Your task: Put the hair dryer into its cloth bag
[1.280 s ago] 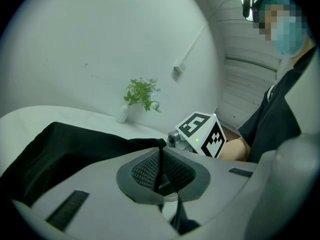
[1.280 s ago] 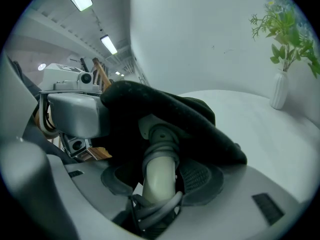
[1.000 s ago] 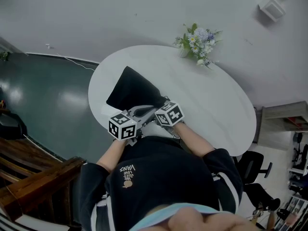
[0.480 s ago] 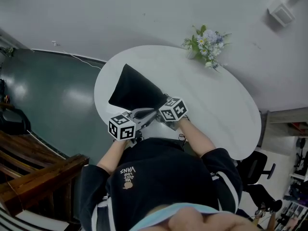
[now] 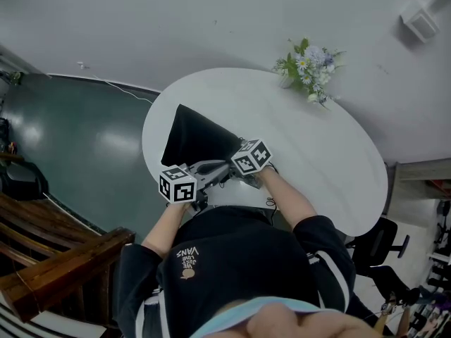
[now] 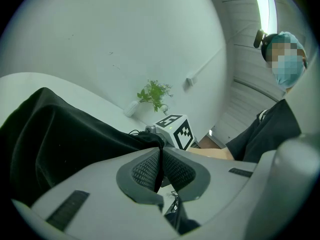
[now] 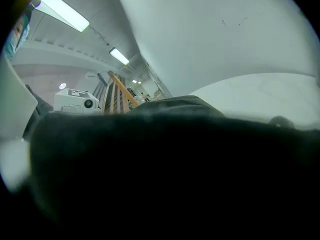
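- Your left gripper [image 6: 160,160] has its jaws pressed together on a thin fold of the cloth bag [image 5: 192,141]; a hard pull may slip it free.
- Black cloth covers the right gripper [image 5: 249,158] view, so I cannot tell how its jaws stand.
- The hair dryer isn't visible, perhaps inside the bag on the surface [image 5: 324,153]; tipping the mouth could spill it.

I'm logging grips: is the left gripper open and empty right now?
No: the left gripper has its fingers closed on a fold of the black cloth bag.
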Demonstrator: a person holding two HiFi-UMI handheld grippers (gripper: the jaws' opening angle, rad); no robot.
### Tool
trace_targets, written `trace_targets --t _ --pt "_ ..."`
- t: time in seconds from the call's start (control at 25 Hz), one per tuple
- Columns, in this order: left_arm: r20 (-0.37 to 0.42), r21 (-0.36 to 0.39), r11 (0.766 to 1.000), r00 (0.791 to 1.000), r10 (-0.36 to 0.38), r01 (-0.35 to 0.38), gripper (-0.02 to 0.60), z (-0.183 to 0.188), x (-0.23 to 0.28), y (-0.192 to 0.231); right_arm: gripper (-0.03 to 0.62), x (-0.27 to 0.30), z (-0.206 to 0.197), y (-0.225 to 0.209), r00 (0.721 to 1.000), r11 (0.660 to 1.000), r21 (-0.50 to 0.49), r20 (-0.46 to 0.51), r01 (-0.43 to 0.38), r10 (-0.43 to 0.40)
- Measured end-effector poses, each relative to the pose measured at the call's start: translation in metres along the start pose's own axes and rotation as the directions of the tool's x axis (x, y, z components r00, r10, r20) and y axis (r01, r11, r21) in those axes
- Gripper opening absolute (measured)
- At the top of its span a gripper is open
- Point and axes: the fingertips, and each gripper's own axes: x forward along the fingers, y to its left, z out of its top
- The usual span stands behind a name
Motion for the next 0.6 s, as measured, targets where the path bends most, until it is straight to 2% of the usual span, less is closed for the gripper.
trace_targets --t 0.4,0.6 --pt "-0.002 -0.044 0.999 1.0 0.026 -0.026 0.032 -0.012 -0.012 0.022 0.225 0.019 -0.005 -0.013 0.992 0.991 -0.098 -0.07 0.095 -0.102" --pt "0.032 -0.065 0.997 0.998 0.048 -0.046 0.032 -0.014 -0.012 0.024 0.226 0.019 -0.008 -0.015 0.992 0.99 -0.092 -0.066 0.103 -0.109"
